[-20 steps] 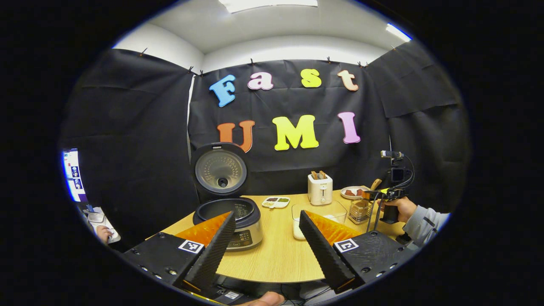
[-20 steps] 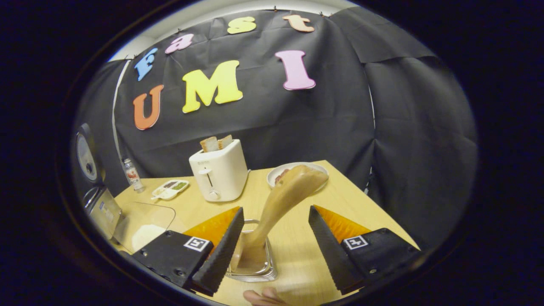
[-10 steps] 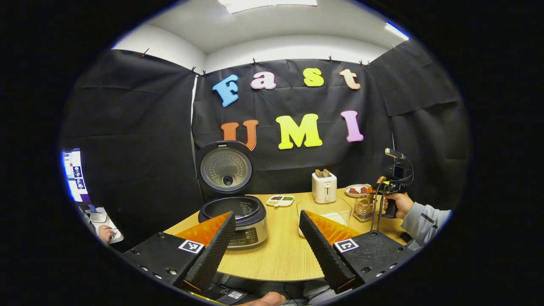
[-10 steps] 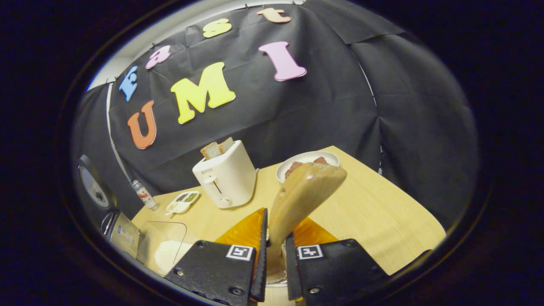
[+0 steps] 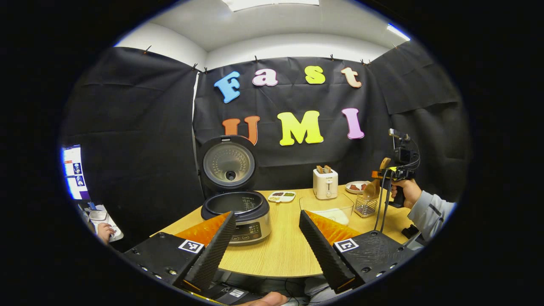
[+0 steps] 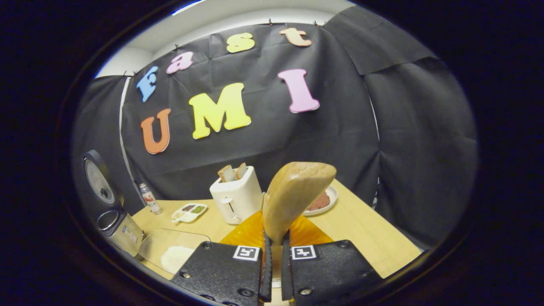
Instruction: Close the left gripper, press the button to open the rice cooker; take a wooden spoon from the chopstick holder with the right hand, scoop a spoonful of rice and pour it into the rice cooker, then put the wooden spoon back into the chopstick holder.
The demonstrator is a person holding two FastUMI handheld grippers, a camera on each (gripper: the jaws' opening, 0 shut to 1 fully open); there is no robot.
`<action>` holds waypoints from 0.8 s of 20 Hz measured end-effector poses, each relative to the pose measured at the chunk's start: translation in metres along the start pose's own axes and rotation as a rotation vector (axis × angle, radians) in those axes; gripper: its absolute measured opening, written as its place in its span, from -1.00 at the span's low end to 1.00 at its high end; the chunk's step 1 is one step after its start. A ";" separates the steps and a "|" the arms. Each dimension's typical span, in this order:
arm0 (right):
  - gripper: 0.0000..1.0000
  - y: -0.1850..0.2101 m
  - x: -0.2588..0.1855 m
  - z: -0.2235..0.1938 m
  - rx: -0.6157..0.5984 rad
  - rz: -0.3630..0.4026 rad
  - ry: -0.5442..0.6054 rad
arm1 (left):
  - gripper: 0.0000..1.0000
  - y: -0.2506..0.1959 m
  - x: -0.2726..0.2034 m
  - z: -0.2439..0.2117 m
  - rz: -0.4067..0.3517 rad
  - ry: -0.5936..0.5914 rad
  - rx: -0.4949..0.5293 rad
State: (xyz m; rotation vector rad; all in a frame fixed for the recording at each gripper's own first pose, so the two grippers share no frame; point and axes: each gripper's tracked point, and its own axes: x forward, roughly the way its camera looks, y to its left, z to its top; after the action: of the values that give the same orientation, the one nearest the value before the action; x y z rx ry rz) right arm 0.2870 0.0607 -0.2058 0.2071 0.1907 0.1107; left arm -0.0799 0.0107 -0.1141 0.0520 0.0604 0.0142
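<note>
On the wooden table (image 5: 280,250), at your left, the rice cooker (image 5: 238,210) stands with its lid (image 5: 228,163) raised upright and its pot uncovered. Your left gripper (image 5: 265,238) hangs near the table's front edge with its fingers spread wide, holding nothing. Right of the cooker sits the clear container of rice (image 5: 327,208), with the white toaster (image 5: 325,183) behind it. Farther right stands the chopstick holder (image 5: 366,205), and just above it your right gripper (image 6: 274,263) pinches the wooden spoon (image 6: 295,195), both fingers pressed on its handle. In the right gripper view the spoon's bowl rises upright ahead of the fingers, hiding part of a plate (image 6: 325,200).
</note>
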 end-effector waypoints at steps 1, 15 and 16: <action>-0.72 0.002 -0.008 0.011 -0.019 -0.006 -0.021 | 0.92 0.001 -0.002 0.001 -0.001 -0.006 -0.009; -0.80 0.161 -0.063 0.010 -0.167 0.206 -0.031 | 0.92 0.035 -0.008 -0.019 0.034 0.009 -0.064; -0.80 0.167 -0.059 0.003 -0.172 0.209 -0.026 | 0.92 0.036 -0.008 -0.021 0.035 0.012 -0.068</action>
State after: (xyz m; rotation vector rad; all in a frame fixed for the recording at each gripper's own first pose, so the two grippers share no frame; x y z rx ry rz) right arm 0.2155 0.2152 -0.1568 0.0566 0.1323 0.3310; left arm -0.0898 0.0475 -0.1328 -0.0150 0.0715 0.0512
